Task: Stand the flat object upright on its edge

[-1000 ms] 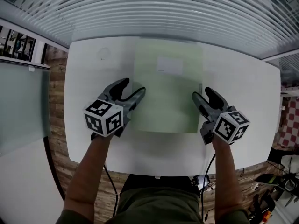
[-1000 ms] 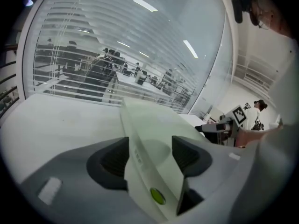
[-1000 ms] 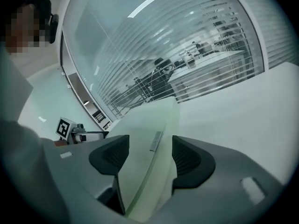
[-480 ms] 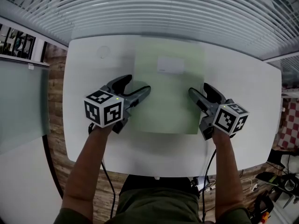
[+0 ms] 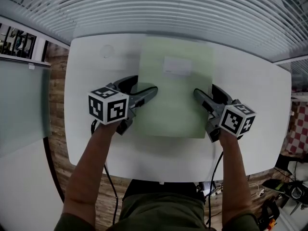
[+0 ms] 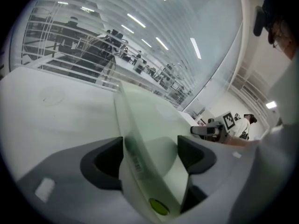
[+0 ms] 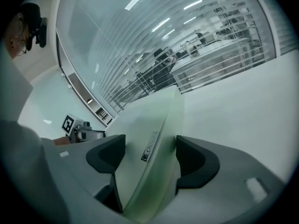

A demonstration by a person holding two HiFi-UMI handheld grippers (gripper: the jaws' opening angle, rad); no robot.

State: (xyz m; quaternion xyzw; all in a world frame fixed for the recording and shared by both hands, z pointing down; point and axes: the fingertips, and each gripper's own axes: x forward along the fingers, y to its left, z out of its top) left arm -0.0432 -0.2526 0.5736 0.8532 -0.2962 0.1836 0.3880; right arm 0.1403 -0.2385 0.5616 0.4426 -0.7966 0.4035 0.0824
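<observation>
A pale green flat board [image 5: 173, 102] with a white label [image 5: 176, 65] lies on the white table [image 5: 96, 143]. My left gripper [image 5: 142, 86] straddles the board's left edge, jaws wide apart: one jaw is over the board, the other over the table beside it. My right gripper [image 5: 207, 91] straddles the right edge the same way. In the left gripper view the board's [image 6: 149, 125] thin edge runs between the pads of the left gripper [image 6: 150, 157] without being squeezed. The right gripper view shows the board [image 7: 149, 120] likewise loose between the right gripper's [image 7: 152, 157] pads.
A faint ring mark [image 5: 107, 52] shows on the table's far left. A slatted window wall [image 5: 183, 8] runs behind the table. A glass partition [image 5: 21, 105] stands at the left. Cables and gear [image 5: 279, 196] lie on the wooden floor at the right.
Both grippers have slid inward over the board's side edges, and their jaws have spread wider. The board stays flat on the table.
</observation>
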